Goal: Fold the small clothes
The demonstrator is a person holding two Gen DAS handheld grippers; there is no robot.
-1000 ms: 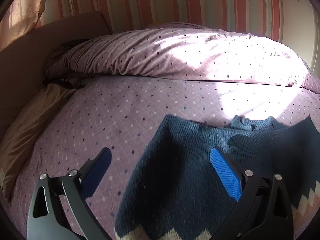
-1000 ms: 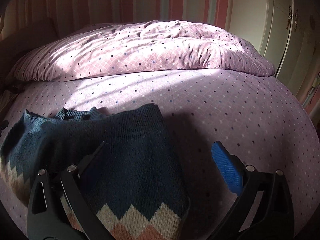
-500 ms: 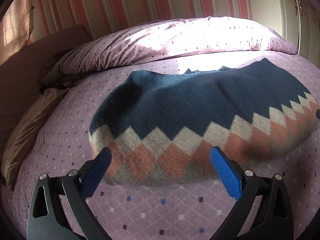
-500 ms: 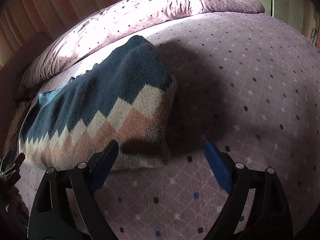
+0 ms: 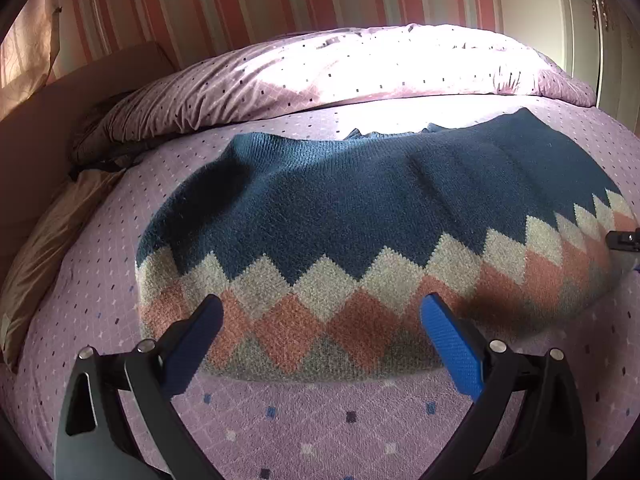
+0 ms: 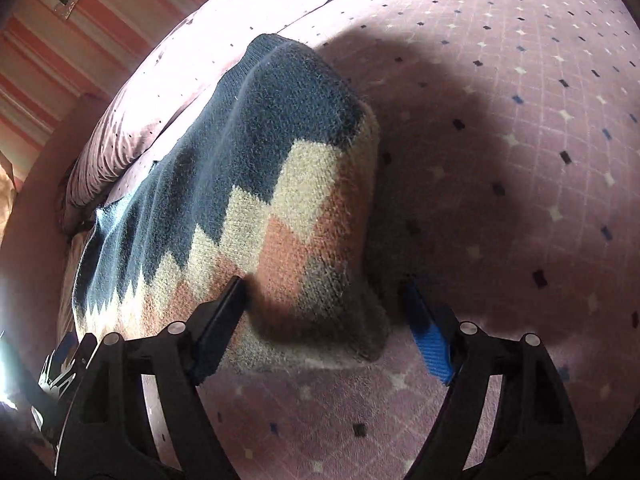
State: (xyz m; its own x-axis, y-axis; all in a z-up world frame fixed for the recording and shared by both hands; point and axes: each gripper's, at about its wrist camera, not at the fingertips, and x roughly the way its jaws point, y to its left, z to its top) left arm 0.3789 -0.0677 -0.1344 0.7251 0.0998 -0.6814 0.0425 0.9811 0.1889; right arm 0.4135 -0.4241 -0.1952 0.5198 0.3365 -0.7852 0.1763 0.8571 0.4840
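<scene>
The sweater [image 5: 360, 216] lies mid-frame on the bed [image 5: 100, 264], its collar mostly hidden behind a fold; left claw [image 5: 320, 320] and right claw [image 6: 324, 300] both gape, grasping nothing, near its hem.

Sweater [image 5: 360, 216] lies flat mid-bed [image 5: 360, 432], hem toward the near edge. Duvet [image 5: 340, 68] bunched behind it, along the far edge. Pillow [image 5: 44, 248] at the left edge.

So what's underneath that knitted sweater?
The sweater lies on the dotted purple bedsheet, which shows all round it. Whatever sits directly beneath the knit, including any folded-under sleeves, is covered and cannot be seen.
</scene>
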